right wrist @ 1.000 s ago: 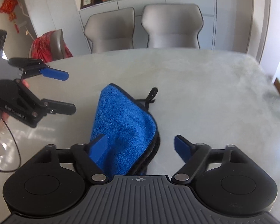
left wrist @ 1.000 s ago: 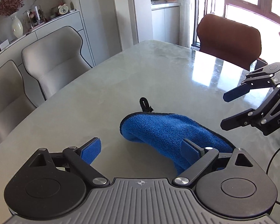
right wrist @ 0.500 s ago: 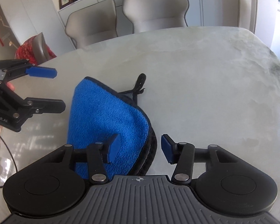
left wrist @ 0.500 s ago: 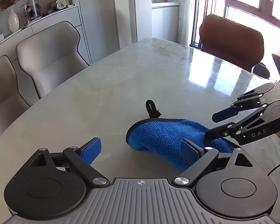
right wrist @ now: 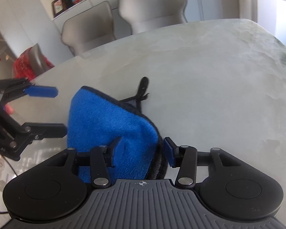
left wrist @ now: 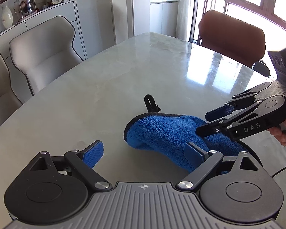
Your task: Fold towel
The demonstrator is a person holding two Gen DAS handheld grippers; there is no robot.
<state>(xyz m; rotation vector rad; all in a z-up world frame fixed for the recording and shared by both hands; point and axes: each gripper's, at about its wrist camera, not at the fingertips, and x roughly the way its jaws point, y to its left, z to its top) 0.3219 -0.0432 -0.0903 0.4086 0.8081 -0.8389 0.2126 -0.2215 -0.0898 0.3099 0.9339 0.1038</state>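
Observation:
A blue terry towel point(left wrist: 167, 131) with black trim and a black hanging loop point(left wrist: 149, 104) lies bunched and folded on the marble table point(left wrist: 108, 87). My left gripper point(left wrist: 145, 154) is open, its right finger over the towel's near edge. My right gripper point(right wrist: 143, 148) has its fingers narrowed around the towel's point(right wrist: 108, 118) folded right edge, still with a gap. In the left wrist view the right gripper point(left wrist: 206, 122) comes in from the right, its tips over the towel. In the right wrist view the left gripper point(right wrist: 57, 110) stands open at the towel's left.
Two grey chairs point(left wrist: 43, 47) stand along the table's left side, a brown chair point(left wrist: 232, 36) at the far end. A black cable point(left wrist: 282, 169) lies on the table at the right. A sideboard point(left wrist: 28, 15) with a vase and clock stands behind.
My right gripper has moved in onto the towel's folded edge and its fingers have narrowed. The towel's edge has risen a little. The left gripper has stayed open.

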